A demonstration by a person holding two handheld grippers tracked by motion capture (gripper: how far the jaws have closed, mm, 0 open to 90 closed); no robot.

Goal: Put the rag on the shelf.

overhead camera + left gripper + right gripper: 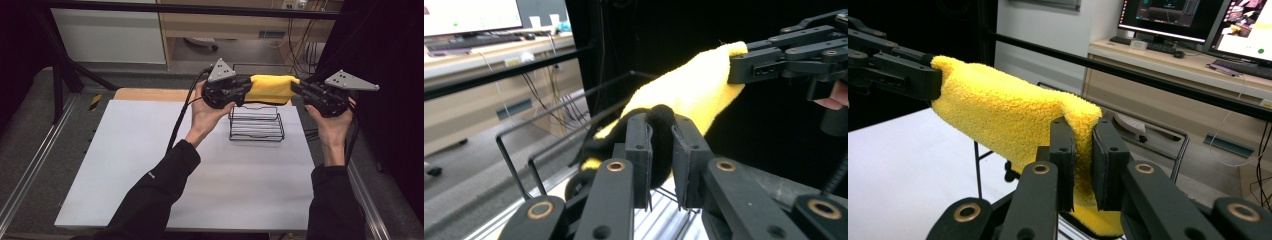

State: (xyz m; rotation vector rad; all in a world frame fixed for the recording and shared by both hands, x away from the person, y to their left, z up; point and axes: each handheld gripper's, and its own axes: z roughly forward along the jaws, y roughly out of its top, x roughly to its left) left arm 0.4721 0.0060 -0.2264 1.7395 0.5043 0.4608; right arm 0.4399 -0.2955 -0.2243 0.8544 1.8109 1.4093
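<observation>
A folded yellow cloth [272,87] hangs stretched in the air between my two grippers, above a black wire rack [256,125] at the far middle of the table. My left gripper [247,90] is shut on the cloth's left end; in the left gripper view its jaws [660,122] pinch a shadowed fold of the cloth [689,90], with the right gripper [744,67] at the far end. My right gripper [295,89] is shut on the right end. In the right gripper view its jaws [1080,130] clamp the cloth's [1008,107] edge, and the left gripper [930,80] holds the other end.
The rack stands on a white board [150,165] that covers the table, with metal rails along both sides. Black frame bars [200,9] cross behind the table. A desk with monitors [1173,17] stands beyond. The rack's wires [549,130] show below the cloth.
</observation>
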